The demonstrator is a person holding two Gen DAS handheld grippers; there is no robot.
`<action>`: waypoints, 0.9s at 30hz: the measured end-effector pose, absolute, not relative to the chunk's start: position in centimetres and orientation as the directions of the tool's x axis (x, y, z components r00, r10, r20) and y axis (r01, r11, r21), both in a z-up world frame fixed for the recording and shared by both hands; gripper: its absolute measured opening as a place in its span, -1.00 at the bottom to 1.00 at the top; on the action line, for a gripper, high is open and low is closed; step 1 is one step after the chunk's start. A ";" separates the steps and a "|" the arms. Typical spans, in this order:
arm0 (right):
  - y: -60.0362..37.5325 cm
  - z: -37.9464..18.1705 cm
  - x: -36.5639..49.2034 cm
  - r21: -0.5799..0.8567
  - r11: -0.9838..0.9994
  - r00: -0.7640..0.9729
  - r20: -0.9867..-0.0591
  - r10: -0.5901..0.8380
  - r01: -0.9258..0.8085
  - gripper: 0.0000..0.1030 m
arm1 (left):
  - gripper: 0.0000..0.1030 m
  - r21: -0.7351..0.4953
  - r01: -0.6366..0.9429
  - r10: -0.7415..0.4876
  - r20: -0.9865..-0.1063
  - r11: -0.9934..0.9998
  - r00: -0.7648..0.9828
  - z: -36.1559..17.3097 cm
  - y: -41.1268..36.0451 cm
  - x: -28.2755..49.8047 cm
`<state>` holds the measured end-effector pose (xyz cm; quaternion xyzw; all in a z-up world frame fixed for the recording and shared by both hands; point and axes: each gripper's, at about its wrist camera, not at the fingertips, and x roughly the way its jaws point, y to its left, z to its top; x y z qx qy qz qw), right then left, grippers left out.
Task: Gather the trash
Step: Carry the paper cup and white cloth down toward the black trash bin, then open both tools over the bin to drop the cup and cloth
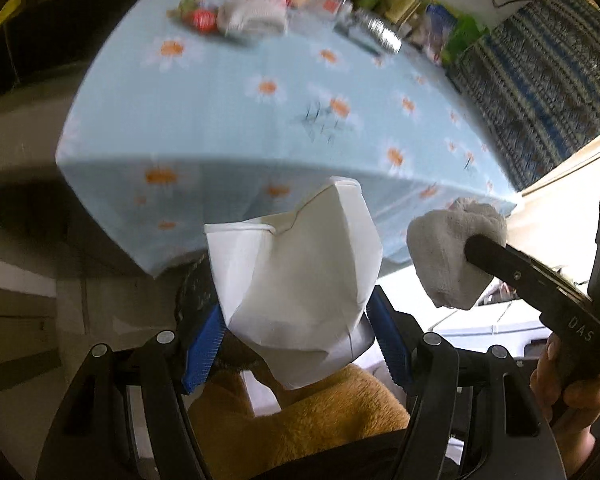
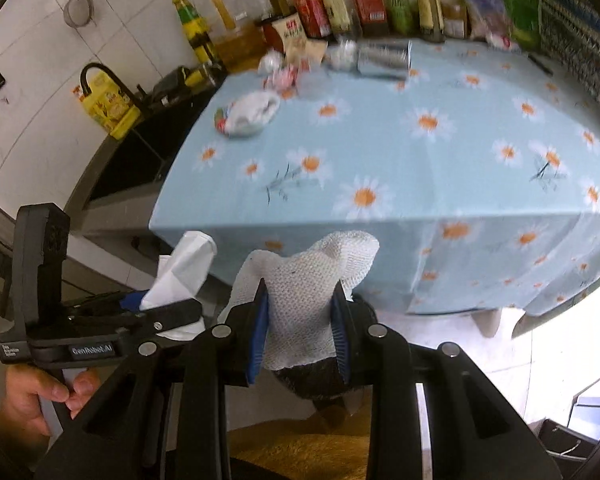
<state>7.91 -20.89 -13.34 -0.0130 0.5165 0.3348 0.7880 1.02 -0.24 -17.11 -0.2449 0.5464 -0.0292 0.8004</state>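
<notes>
White crushed paper cup (image 1: 300,280) sits between the blue pads (image 1: 204,350) of the left gripper (image 1: 296,354), pinched low on its body. The jaws stand part-way apart because the cup fills them; the crumpling suggests the pads are pressing hard. The cup hangs off the near edge of the table (image 1: 220,128), over floor and something orange and fuzzy (image 1: 300,432) below. At right, the right gripper (image 1: 470,246) holds a grey-white wad (image 1: 452,256), a hand (image 1: 568,384) on its handle. Both loads are clear of the tabletop, which I read as carrying toward a bin; no bin shows in this view.

Left on the table, far side: a white crumpled bag (image 1: 252,16) with something red beside it, a metal can (image 1: 380,32), and blurred bottles behind.

Right wrist view: woven white wad (image 2: 312,304) clamped between the pads (image 2: 260,340) of the right gripper (image 2: 302,340), jaws nearly shut and the cloth bulging above them. Something dark and round lies under the wad, and I cannot tell what. The left gripper (image 2: 180,312) is just to the left with the cup (image 2: 184,268), its hand (image 2: 40,396) low at the corner.

Still on the table (image 2: 440,168): bag (image 2: 248,114), small wrappers (image 2: 284,76), can (image 2: 384,58), and a row of bottles (image 2: 340,0) at the wall. A sink with a black tap (image 2: 100,80) is at left. Nothing blocks the two grippers, but they are close together and could knock.
</notes>
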 end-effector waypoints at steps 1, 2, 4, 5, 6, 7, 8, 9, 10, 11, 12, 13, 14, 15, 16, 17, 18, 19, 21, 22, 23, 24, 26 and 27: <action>-20.9 -13.9 7.9 0.330 0.774 0.230 -0.827 0.513 -0.541 -0.41 | 0.30 -0.424 -0.224 -0.318 -0.864 0.878 0.390 -17.6 -0.3 0.9; -20.6 -14.6 7.9 0.333 0.774 0.215 -0.834 0.508 -0.539 -0.41 | 0.30 -0.425 -0.231 -0.323 -0.869 0.875 0.375 -18.3 -0.4 0.8; -20.3 -16.1 7.9 0.339 0.777 0.175 -0.853 0.492 -0.531 -0.41 | 0.30 -0.431 -0.256 -0.339 -0.880 0.865 0.332 -19.8 -0.6 0.4; -20.1 -16.8 7.8 0.340 0.777 0.160 -0.860 0.485 -0.530 -0.41 | 0.30 -0.437 -0.260 -0.349 -0.880 0.861 0.323 -20.2 -0.6 0.3; -19.9 -17.4 7.8 0.332 0.780 0.150 -0.869 0.472 -0.530 -0.40 | 0.30 -0.442 -0.261 -0.360 -0.881 0.858 0.309 -20.8 -0.8 0.1; -19.7 -18.0 7.6 0.322 0.782 0.143 -0.877 0.458 -0.534 -0.40 | 0.30 -0.440 -0.261 -0.363 -0.884 0.859 0.294 -21.3 -0.9 0.0; -19.5 -18.5 7.5 0.317 0.781 0.136 -0.881 0.452 -0.539 -0.40 | 0.30 -0.440 -0.261 -0.367 -0.886 0.859 0.284 -21.7 -1.0 0.0; -19.4 -18.9 7.4 0.317 0.781 0.129 -0.885 0.448 -0.538 -0.40 | 0.30 -0.437 -0.263 -0.371 -0.890 0.860 0.267 -22.3 -1.1 0.0; -19.4 -19.6 7.3 0.327 0.782 0.112 -0.888 0.447 -0.530 -0.40 | 0.30 -0.433 -0.266 -0.370 -0.893 0.861 0.254 -22.7 -1.1 0.0; -19.4 -19.8 7.3 0.336 0.782 0.102 -0.887 0.450 -0.526 -0.40 | 0.31 -0.425 -0.270 -0.368 -0.899 0.864 0.237 -23.2 -1.2 0.0; -19.4 -20.4 7.2 0.344 0.782 0.087 -0.889 0.449 -0.520 -0.40 | 0.31 -0.419 -0.274 -0.365 -0.903 0.866 0.228 -23.6 -1.2 0.0; -19.4 -20.7 7.2 0.343 0.783 0.079 -0.893 0.444 -0.520 -0.38 | 0.32 -0.417 -0.277 -0.366 -0.905 0.866 0.218 -24.0 -1.2 0.1; -19.3 -21.2 7.2 0.343 0.783 0.064 -0.898 0.436 -0.519 -0.32 | 0.32 -0.416 -0.280 -0.367 -0.906 0.865 0.212 -24.2 -1.1 0.2; -19.3 -21.6 7.3 0.349 0.785 0.047 -0.901 0.431 -0.512 -0.30 | 0.32 -0.419 -0.288 -0.372 -0.905 0.861 0.205 -24.6 -1.2 0.3; -19.5 -21.9 7.5 0.360 0.786 0.031 -0.901 0.433 -0.503 -0.21 | 0.33 -0.432 -0.293 -0.387 -0.900 0.853 0.200 -24.9 -1.1 0.5; -19.7 -22.1 7.8 0.375 0.789 0.019 -0.898 0.439 -0.486 -0.10 | 0.41 -0.442 -0.298 -0.400 -0.896 0.846 0.194 -25.2 -1.1 0.6; -20.0 -22.2 8.1 0.385 0.795 0.018 -0.896 0.444 -0.469 -0.07 | 0.58 -0.439 -0.304 -0.399 -0.898 0.845 0.187 -25.4 -1.1 0.9; -20.1 -22.2 8.3 0.388 0.797 0.017 -0.895 0.446 -0.462 -0.05 | 0.59 -0.431 -0.313 -0.392 -0.902 0.847 0.181 -25.6 -1.0 1.0; -20.3 -22.2 8.7 0.387 0.799 0.021 -0.895 0.445 -0.460 -0.05 | 0.59 -0.434 -0.324 -0.395 -0.901 0.841 0.180 -25.9 -0.6 1.1; -20.4 -22.0 8.9 0.383 0.801 0.030 -0.895 0.446 -0.460 -0.05 | 0.59 -0.431 -0.327 -0.393 -0.902 0.841 0.178 -26.0 -0.4 1.1; -20.5 -21.8 9.0 0.383 0.801 0.036 -0.893 0.448 -0.461 -0.05 | 0.59 -0.422 -0.330 -0.384 -0.906 0.844 0.178 -26.1 -0.2 1.1; -20.5 -21.7 9.1 0.384 0.800 0.040 -0.892 0.450 -0.461 -0.05 | 0.59 -0.418 -0.331 -0.379 -0.908 0.846 0.178 -26.0 -0.2 1.1; -20.6 -21.5 9.2 0.382 0.800 0.045 -0.891 0.452 -0.463 -0.05 | 0.59 -0.413 -0.342 -0.375 -0.910 0.844 0.175 -26.0 0.0 1.2; -20.7 -21.4 9.3 0.382 0.800 0.046 -0.891 0.452 -0.463 -0.05 | 0.59 -0.412 -0.345 -0.373 -0.911 0.843 0.175 -26.1 0.1 1.2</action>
